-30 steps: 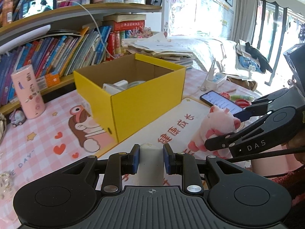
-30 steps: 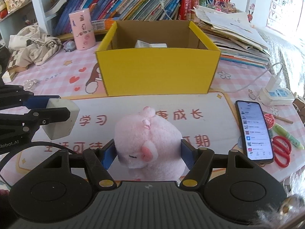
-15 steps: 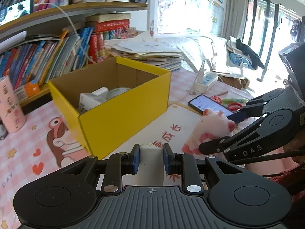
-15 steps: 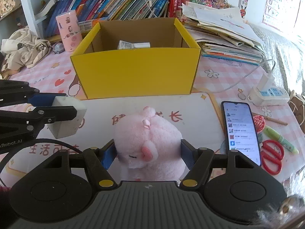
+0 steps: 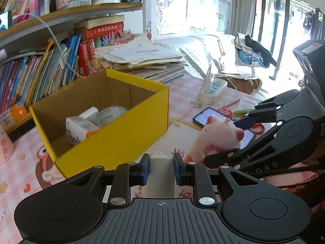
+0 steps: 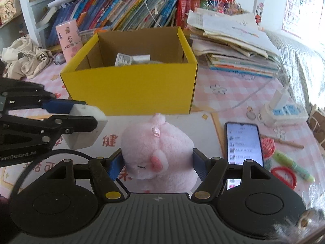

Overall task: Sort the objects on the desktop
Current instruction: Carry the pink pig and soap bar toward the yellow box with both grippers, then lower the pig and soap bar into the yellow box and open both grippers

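My left gripper [image 5: 161,167] is shut on a white block [image 5: 160,174] and holds it above the mat, just in front of the yellow cardboard box [image 5: 113,140]; the block also shows in the right wrist view [image 6: 86,129]. My right gripper [image 6: 158,163] is shut on a pink plush pig [image 6: 156,156], also lifted, in front of the box [image 6: 132,89]; the pig also shows in the left wrist view [image 5: 219,137]. The box holds a white carton [image 5: 81,130] and a tape roll [image 5: 109,114].
A phone [image 6: 243,144] lies on the mat to the right, with red scissors [image 6: 284,177], a green pen [image 6: 292,165] and a power strip [image 6: 284,109] beyond it. Stacked papers [image 6: 233,42] and a bookshelf [image 6: 121,12] stand behind the box. A pink cup [image 6: 69,36] stands at back left.
Both grippers have risen and moved toward the box with their loads; the box now looks nearer and its inside is more visible.
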`<state>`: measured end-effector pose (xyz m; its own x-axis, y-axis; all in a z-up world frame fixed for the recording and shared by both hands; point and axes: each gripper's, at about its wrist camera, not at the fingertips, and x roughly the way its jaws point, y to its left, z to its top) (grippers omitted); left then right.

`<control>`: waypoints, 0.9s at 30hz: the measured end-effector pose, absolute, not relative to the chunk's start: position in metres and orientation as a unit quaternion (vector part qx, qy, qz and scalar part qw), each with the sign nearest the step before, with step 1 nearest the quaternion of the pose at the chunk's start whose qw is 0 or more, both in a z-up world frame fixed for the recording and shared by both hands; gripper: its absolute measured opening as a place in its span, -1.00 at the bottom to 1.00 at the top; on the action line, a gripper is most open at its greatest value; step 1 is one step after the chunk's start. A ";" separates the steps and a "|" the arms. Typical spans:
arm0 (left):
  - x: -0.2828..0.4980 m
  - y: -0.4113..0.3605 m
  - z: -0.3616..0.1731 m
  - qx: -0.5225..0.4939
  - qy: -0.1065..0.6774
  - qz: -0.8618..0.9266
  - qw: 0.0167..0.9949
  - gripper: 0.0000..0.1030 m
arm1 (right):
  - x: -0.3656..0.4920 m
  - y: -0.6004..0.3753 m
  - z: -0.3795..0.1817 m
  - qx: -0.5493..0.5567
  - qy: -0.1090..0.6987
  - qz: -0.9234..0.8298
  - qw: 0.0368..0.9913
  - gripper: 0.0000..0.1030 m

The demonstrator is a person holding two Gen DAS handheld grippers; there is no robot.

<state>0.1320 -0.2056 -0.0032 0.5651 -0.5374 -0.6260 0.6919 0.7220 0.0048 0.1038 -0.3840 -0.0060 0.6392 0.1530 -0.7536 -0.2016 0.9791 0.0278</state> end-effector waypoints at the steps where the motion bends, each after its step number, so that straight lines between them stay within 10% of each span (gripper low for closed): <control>1: 0.134 -0.207 -0.001 0.125 0.305 -0.349 0.877 -0.56 | 0.106 -0.385 -0.004 -0.031 0.410 0.103 0.906 0.31; 27: 0.208 -0.205 0.078 0.104 0.216 -0.230 0.943 -0.57 | 0.206 -0.369 0.071 -0.073 0.215 0.225 0.948 0.30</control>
<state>0.2080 -0.2052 0.0776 0.8004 -0.3895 -0.4558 0.4793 0.8723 0.0963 0.2059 -0.3685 0.0712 0.8063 0.3948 -0.4405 -0.4579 0.8880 -0.0422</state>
